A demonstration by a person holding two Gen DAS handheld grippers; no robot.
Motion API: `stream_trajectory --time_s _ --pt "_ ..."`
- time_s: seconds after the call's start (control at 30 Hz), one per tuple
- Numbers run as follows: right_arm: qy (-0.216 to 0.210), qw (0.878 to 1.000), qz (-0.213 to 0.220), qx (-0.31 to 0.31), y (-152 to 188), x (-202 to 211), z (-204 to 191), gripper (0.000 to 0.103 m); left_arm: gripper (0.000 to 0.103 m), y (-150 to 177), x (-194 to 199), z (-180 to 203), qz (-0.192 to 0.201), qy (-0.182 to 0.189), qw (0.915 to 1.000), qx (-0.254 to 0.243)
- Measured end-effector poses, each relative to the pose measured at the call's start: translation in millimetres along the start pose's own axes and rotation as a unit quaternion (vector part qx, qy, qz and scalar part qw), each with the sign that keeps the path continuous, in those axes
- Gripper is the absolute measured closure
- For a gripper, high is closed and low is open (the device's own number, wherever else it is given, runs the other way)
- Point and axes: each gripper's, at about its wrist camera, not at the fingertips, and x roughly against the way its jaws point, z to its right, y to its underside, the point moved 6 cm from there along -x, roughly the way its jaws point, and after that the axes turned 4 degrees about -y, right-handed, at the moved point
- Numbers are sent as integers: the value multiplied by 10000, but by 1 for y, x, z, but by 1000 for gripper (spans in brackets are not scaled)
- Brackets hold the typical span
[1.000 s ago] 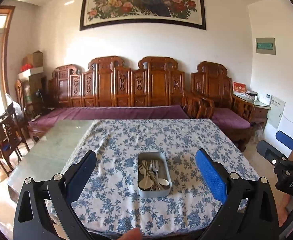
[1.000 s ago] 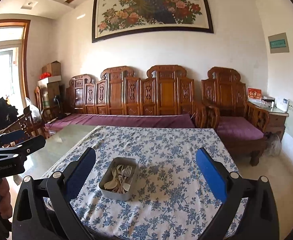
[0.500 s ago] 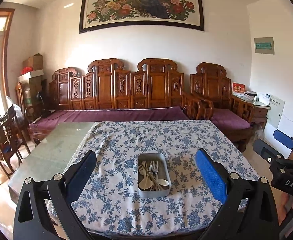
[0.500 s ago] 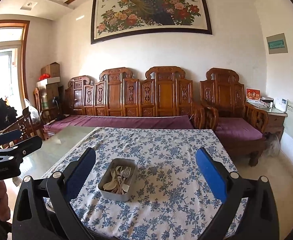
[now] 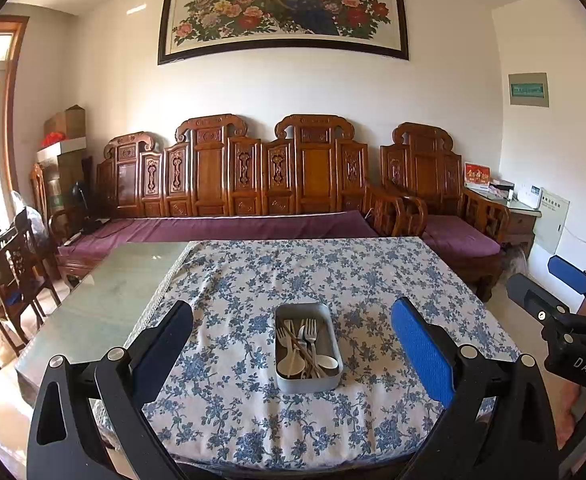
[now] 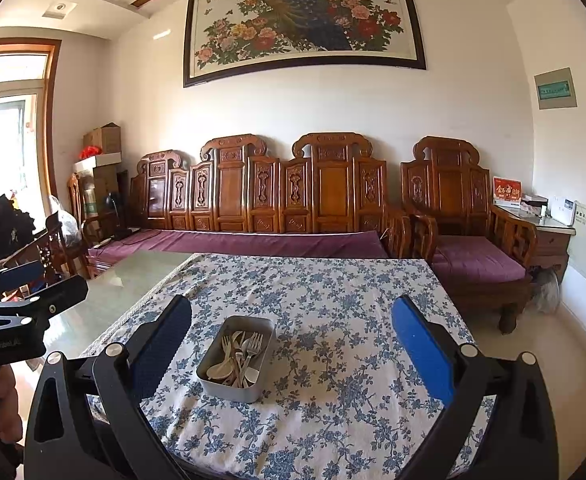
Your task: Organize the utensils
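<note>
While both hand-held tools hang above the near edge of the table, neither touches anything. Seen from its own wrist camera, the left gripper [image 5: 291, 334] has its two black fingers with blue pads spread wide, nothing between them. The right gripper [image 6: 291, 334] is likewise spread wide and empty in its own view. From the left wrist camera the right gripper also shows at the far right edge, with part of the person's hand [image 5: 585, 416] below it; from the right wrist camera the left gripper shows at the far left edge, a hand [image 6: 3, 412] gripping its handle.

Ahead of both grippers, a grey rectangular metal tin with rounded corners [image 5: 308, 347] sits on the white tablecloth printed with blue flowers [image 5: 333, 272], toward the near side of the table. Inside the tin lies a loose pile of utensils: metal forks [image 5: 311, 330] with tines pointing away, pale spoons [image 5: 291, 366] with bowls toward the near end, and thin brown sticks, perhaps chopsticks, crossing them. From the right wrist view the tin appears left of centre, near that gripper's left finger.

To the left of the cloth, the bare greenish glass tabletop [image 5: 105, 296] is exposed. Beyond the table stands a carved wooden bench with purple cushions [image 5: 229, 228], and above it a large framed peacock-and-flower painting [image 5: 283, 10] hangs on the white wall.
</note>
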Motion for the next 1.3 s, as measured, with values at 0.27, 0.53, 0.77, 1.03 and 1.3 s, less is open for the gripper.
stream_trajectory --time_s 0.27,0.53,0.77,1.03,1.3 --pt "-8 10000 -3 -10 0 0 0 2 7 2 0 -1 -25 17 10000 -6" --pt "-15 10000 -1 -7 0 0 -1 2 7 2 0 -1 -20 20 10000 -5" --pt "-11 10000 10 5 -1 1 -2 2 7 2 -1 0 -12 34 10000 -5" --pt "-14 10000 11 -4 -1 2 -2 2 7 2 0 1 -9 47 10000 7" --pt "-15 10000 18 7 -2 2 -2 2 7 1 2 1 0 75 10000 18"
